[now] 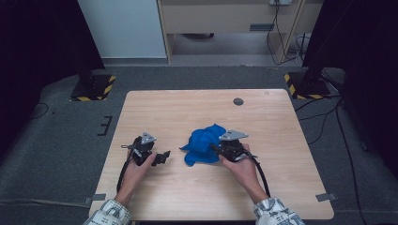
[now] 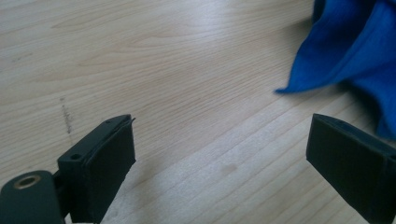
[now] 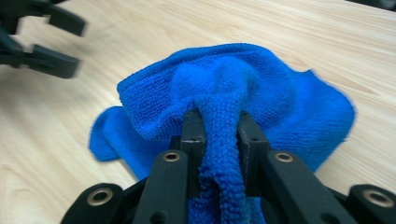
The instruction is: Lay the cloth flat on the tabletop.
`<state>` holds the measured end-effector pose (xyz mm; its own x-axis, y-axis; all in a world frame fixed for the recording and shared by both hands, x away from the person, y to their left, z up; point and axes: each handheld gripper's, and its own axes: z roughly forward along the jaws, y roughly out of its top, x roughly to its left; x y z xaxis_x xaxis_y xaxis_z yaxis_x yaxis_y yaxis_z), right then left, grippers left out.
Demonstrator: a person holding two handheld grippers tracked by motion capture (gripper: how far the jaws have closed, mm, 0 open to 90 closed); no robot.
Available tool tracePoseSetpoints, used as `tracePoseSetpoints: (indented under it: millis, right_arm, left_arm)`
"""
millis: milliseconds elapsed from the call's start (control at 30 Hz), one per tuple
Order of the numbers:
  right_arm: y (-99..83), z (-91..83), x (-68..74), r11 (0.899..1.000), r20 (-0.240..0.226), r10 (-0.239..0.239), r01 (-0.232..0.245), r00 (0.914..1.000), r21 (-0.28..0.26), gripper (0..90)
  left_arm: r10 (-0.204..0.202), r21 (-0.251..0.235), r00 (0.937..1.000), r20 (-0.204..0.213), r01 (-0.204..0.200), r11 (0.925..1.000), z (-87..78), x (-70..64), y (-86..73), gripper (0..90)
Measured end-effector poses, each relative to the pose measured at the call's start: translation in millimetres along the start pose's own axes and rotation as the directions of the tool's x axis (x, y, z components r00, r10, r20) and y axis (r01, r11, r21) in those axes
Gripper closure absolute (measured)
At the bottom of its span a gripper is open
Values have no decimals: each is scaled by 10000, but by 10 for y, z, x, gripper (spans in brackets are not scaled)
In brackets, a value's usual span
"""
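While the right gripper [image 3: 219, 135] pinched a fold of the blue cloth [image 1: 202, 144] at frame centre, the left gripper [image 2: 222, 154], jaws apart, had the cloth's corner at its upper right.

Blue cloth [image 2: 355, 51]: cut off by top and right edges in left gripper view.
Left gripper [image 3: 70, 44]: blurred, cut off at the left edge in right gripper view.

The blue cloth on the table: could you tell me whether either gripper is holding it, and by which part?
The right gripper is shut on the blue cloth, pinching a bunched-up fold of it. The left gripper is open and holds nothing.
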<state>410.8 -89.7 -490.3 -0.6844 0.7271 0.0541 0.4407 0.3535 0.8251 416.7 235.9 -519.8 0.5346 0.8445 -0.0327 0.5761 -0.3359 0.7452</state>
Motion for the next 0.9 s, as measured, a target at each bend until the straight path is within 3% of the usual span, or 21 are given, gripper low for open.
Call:
tracePoseSetpoints:
  millis: [100, 267, 300, 400, 467, 500, 733, 800, 900]
  right_arm:
    - [-2, 63, 113, 9996, 83, -141, 139, 9999, 252, 752]
    - [-53, 107, 152, 9989, 86, -140, 136, 9999, 459, 696]
    - [-69, 97, 147, 9983, 71, -41, 37, 10000, 581, 563]
    - [-65, 40, 116, 9968, 21, -148, 146, 9999, 783, 406]
    - [-58, 8, 100, 9969, 17, -196, 194, 9998, 767, 367]
    - [-35, -56, 68, 9973, 90, -253, 246, 9996, 697, 260]
    - [58, -224, -65, 9998, 144, -26, 23, 9999, 191, 216]
    - [80, -248, -111, 9999, 314, -85, 82, 9995, 103, 250]
    - [113, -183, -275, 9997, 832, -21, 2, 9965, 228, 375]
  left_arm:
    - [87, -6, 9999, 66, -87, 10000, 8, -16, -1, 75]
    - [84, 43, 9997, 236, -85, 10000, 27, -13, -6, 78]
    - [100, 107, 9995, 310, -103, 9999, 37, -17, -9, 79]
    - [185, 56, 9991, 384, -187, 9998, 31, -41, -6, 79]
    - [219, 14, 9990, 397, -220, 9998, 27, -48, -3, 79]
    - [294, -51, 9988, 400, -292, 9996, 25, -54, 0, 79]
    - [388, -69, 9984, 405, -385, 9992, 35, -54, 4, 81]
    - [363, -68, 9986, 381, -360, 9993, 48, -64, 11, 84]
    - [636, -67, 9974, 344, -634, 9980, 84, -89, 33, 107]
